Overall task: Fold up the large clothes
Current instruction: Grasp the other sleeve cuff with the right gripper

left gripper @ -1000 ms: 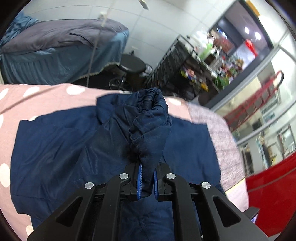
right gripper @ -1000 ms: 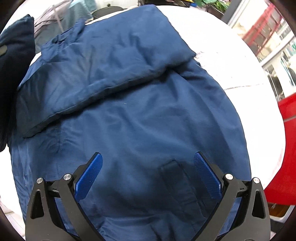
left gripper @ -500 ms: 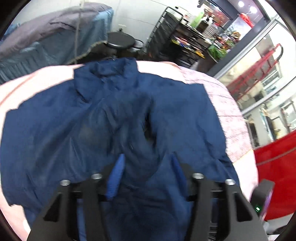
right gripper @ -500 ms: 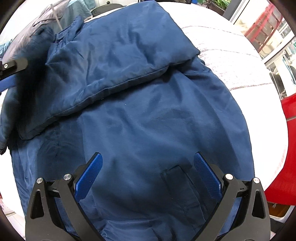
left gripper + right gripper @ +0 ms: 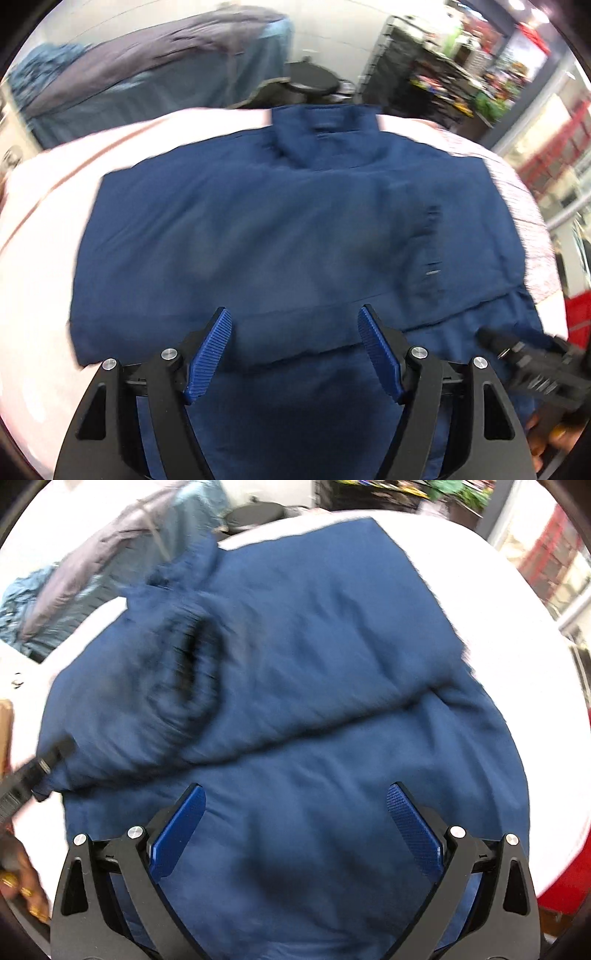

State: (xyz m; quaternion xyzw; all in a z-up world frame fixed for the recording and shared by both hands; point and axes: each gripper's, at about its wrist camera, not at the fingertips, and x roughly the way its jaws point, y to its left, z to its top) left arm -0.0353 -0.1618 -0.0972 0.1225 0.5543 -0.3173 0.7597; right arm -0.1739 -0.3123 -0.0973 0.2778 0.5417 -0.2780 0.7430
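Across the middle of both frames lies my large navy-blue padded jacket (image 5: 295, 229), spread on the pale pink bedcover (image 5: 55, 206), collar (image 5: 325, 125) toward the top of the left view. Both sleeves look folded in over the body; one cuff opening (image 5: 192, 657) gapes at the left centre of the right view.

My left gripper (image 5: 293, 354) hangs just above the folded sleeve's lower edge, blue ribbed pads spread wide, nothing between them. My right gripper (image 5: 295, 823) is spread too, empty, over the lower body panel.

Both views are smeared by motion, so I judge I'm between grabs. Next, I reckon, each tong takes a hem corner, pinching every layer together, and both lift evenly toward the collar so the sleeves stay tucked. That padded fabric looks slippery.

Around it: a grey-blue draped bed (image 5: 155, 74) upper left, a black round stool (image 5: 310, 79) top centre, a black wire rack of goods (image 5: 424, 74) upper right. Nothing sits on the jacket; only my own tongs crowd each other at the frame edges.
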